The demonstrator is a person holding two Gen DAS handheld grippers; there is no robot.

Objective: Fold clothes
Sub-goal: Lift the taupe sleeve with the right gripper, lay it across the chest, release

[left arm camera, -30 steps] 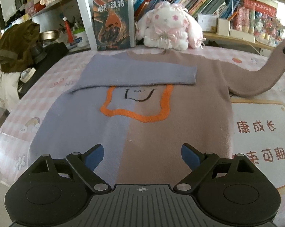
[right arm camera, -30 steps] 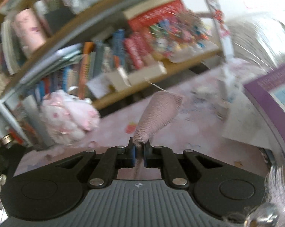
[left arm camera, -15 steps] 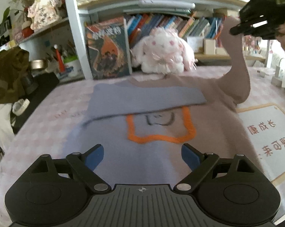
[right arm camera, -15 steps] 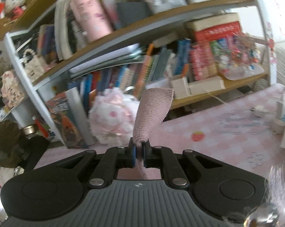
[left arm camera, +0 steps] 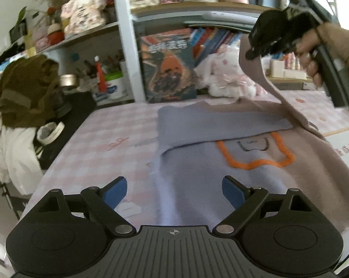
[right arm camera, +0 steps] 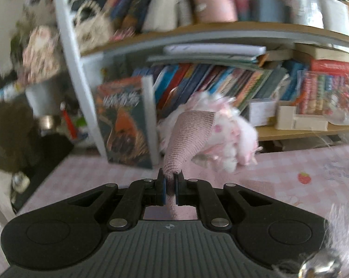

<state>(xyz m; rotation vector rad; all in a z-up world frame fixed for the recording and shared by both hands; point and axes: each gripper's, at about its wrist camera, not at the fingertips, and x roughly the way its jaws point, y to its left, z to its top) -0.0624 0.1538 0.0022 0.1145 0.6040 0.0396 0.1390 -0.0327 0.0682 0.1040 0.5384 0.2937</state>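
Here, a sweater [left arm camera: 255,185] lay flat on the pink desk [left arm camera: 109,143]. The right claw [right arm camera: 171,185] pinched its brown sleeve [right arm camera: 188,139], lifted above it. The left claw [left arm camera: 174,192] hovered open over its hem.

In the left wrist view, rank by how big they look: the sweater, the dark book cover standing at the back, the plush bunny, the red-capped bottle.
1. sweater, though it lies nearest the camera
2. book cover
3. plush bunny, partly hidden by the lifted sleeve
4. red-capped bottle
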